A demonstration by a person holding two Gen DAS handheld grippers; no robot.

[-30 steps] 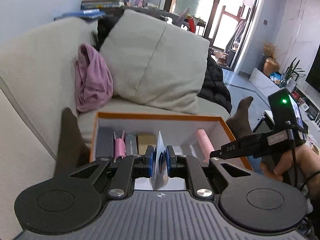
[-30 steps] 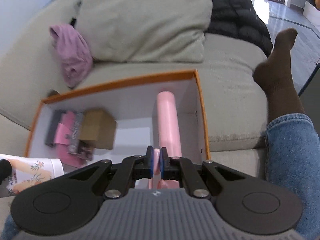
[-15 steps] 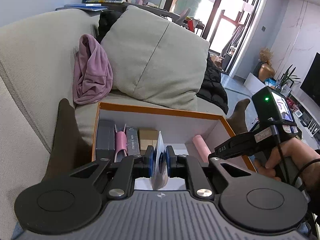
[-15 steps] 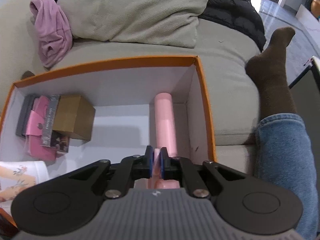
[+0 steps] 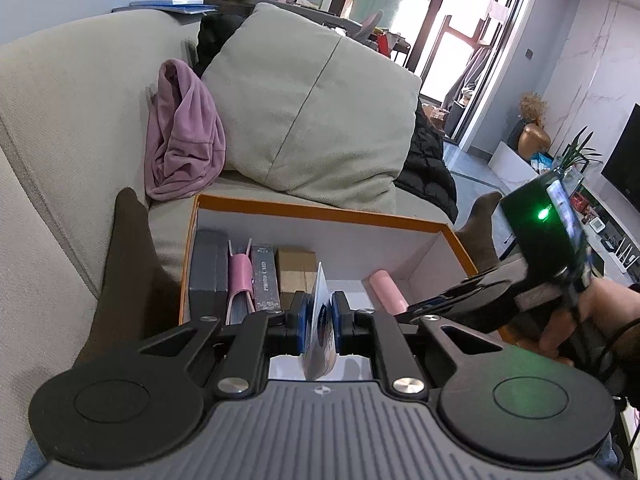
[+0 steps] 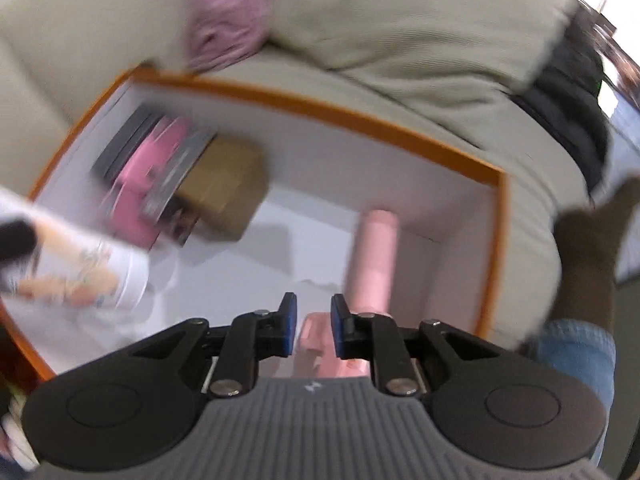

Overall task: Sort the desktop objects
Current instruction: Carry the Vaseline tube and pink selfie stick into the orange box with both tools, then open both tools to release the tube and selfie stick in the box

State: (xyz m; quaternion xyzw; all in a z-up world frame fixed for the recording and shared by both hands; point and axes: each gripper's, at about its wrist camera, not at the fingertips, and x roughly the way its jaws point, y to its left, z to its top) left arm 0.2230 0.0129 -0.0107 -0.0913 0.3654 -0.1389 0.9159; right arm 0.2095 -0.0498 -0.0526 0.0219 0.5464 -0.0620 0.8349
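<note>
The left tongs were clamped on a thin white packet, held edge-on low in the frame's centre, over the near end of the orange-rimmed box. The right tongs stood apart, empty, a small pink thing just below them. Beyond, the pink tube lay lengthwise away from them along the box's right wall; the free floor lay centre-left, nearer the left tongs.
</note>
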